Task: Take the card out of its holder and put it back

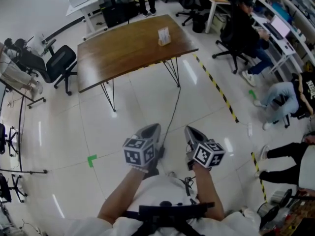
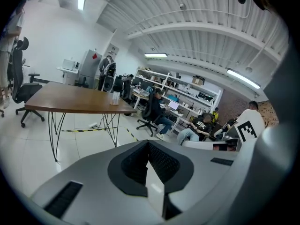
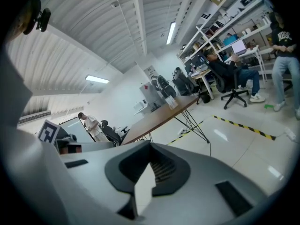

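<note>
Standing well apart from the worktop (image 1: 123,53); the approach is not yet made. The person's left tongs (image 1: 149,132) and right tongs (image 1: 193,133) are both pinched closed, empty. The card holder (image 1: 164,36) sits at 12 o'clock, near the worktop's far edge. Next move, likely: walk up and spread one pair.

A person holds the left claw (image 1: 151,130) and the right claw (image 1: 191,131) side by side at lower centre, above a glossy white floor (image 1: 138,107) and well apart from the wooden worktop (image 1: 123,53) at upper centre. A card holder (image 1: 164,36) stands near the worktop's upper right edge. Black-and-yellow tape (image 1: 216,87) slants down the right side. A black office chair (image 1: 59,63) stands at upper left, and seated people (image 1: 246,28) line the right edge.
</note>
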Tool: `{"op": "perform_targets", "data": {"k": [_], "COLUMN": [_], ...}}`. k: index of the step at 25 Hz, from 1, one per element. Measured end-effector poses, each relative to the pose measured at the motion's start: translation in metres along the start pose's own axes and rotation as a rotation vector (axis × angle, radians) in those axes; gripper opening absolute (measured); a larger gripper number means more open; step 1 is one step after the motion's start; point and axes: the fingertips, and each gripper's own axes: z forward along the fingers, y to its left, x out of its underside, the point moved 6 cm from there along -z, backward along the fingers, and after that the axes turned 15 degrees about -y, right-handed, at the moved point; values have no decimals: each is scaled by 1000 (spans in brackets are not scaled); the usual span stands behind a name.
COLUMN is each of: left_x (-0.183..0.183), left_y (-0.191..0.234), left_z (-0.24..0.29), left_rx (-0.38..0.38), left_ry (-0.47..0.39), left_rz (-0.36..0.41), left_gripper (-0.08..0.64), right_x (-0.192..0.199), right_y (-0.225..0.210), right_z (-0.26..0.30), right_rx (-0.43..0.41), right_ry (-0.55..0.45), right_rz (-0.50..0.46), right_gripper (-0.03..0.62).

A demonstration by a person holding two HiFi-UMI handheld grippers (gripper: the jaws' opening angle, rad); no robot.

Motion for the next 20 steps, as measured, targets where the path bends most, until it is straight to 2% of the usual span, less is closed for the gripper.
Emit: {"op": "perform_targets", "data": {"k": [3, 8, 11, 20], "left_x": [-21, -63, -81, -109], "left_y": [21, 54, 74, 124], "left_z": [27, 64, 83, 121], "left_rx": [15, 38, 57, 104], "left_ry": [-5, -19, -18, -1], "left_rz": [-4, -9, -6, -10], "left_gripper": [0, 0, 0, 0], "right_x": [-14, -39, -53, -51], "right_y": [1, 3, 9, 16], "right_z": [33, 87, 117, 184], "right_rx": [-11, 5, 20, 42], "right_ry": [-14, -50, -59, -66], "right_rz": [1, 56, 41, 40], "right_gripper": [5, 5, 5, 5]}}
